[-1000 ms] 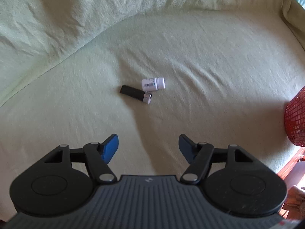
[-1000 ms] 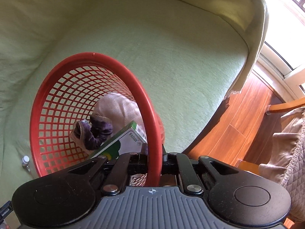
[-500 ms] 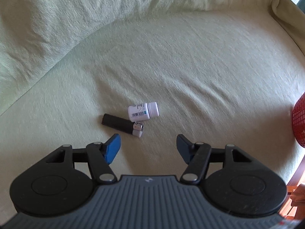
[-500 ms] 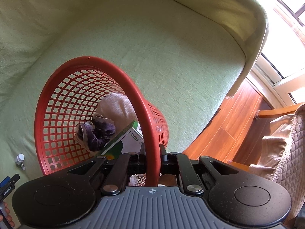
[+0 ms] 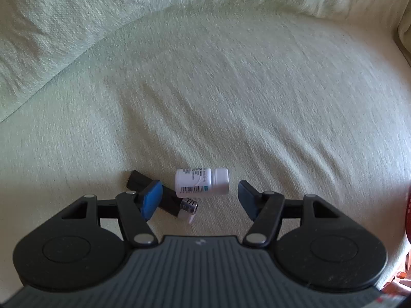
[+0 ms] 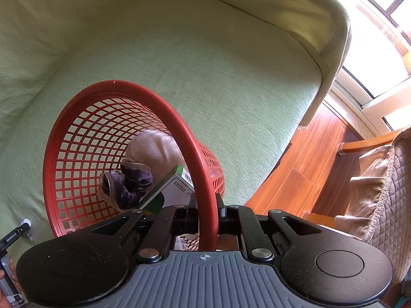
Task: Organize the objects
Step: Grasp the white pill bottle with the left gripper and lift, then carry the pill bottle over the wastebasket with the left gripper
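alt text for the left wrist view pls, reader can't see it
The open left gripper hangs low over a white pill bottle lying on its side on a pale green sofa cover. A black lighter lies beside the bottle, partly hidden behind the blue left finger pad.

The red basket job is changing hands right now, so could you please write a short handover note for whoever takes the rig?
Left hand-held gripper: open, low over the sofa seat, holding nothing.
Right hand-held gripper: shut on the rim of the red basket, which is tipped with its opening towards the camera.
Done: a purple cloth item, a green and white box and a beige bundle are in the basket.
Left: the white pill bottle lies on its side between the open fingers; the black lighter lies beside it, partly behind the left finger. Both belong in the basket, probably bottle first.
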{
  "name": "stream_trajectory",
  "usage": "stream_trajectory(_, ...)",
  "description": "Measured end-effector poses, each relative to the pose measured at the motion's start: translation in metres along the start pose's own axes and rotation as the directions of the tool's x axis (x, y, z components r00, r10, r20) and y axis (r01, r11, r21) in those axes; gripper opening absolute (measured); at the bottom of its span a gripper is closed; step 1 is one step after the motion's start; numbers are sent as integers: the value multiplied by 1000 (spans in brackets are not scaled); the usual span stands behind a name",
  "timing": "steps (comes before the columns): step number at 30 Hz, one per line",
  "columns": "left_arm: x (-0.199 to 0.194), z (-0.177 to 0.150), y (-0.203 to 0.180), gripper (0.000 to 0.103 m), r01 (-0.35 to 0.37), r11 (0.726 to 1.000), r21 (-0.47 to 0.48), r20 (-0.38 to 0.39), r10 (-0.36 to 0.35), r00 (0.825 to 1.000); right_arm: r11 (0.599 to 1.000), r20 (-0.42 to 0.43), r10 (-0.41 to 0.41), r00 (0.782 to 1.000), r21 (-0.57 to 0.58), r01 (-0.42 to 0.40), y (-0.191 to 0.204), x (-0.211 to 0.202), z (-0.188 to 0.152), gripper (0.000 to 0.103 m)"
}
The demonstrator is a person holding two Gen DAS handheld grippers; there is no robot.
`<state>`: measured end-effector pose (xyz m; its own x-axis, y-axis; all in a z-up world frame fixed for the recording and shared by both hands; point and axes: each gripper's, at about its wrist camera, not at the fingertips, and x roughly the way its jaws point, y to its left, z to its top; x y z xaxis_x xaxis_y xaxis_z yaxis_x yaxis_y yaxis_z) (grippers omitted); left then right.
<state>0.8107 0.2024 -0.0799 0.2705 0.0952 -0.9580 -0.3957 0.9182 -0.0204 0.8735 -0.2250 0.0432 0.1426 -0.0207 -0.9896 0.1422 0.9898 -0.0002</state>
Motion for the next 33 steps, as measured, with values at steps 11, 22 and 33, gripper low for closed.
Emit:
stream_trajectory(11, 4, -1, -1, 41, -25, 999, 20, 5, 25, 1000, 1000, 3, 5, 1000, 2, -5, -3, 0, -4, 7)
stream_trajectory(22, -59, -21, -3, 41, -29, 999, 31, 67, 26, 997, 999, 17, 40, 999, -30, -40, -7, -3, -11, 7)
stream_trajectory(33, -138, -54, -45, 41, 37, 996, 78, 77, -43, 996, 993, 38, 64, 997, -100, -60, -10, -2, -21, 7)
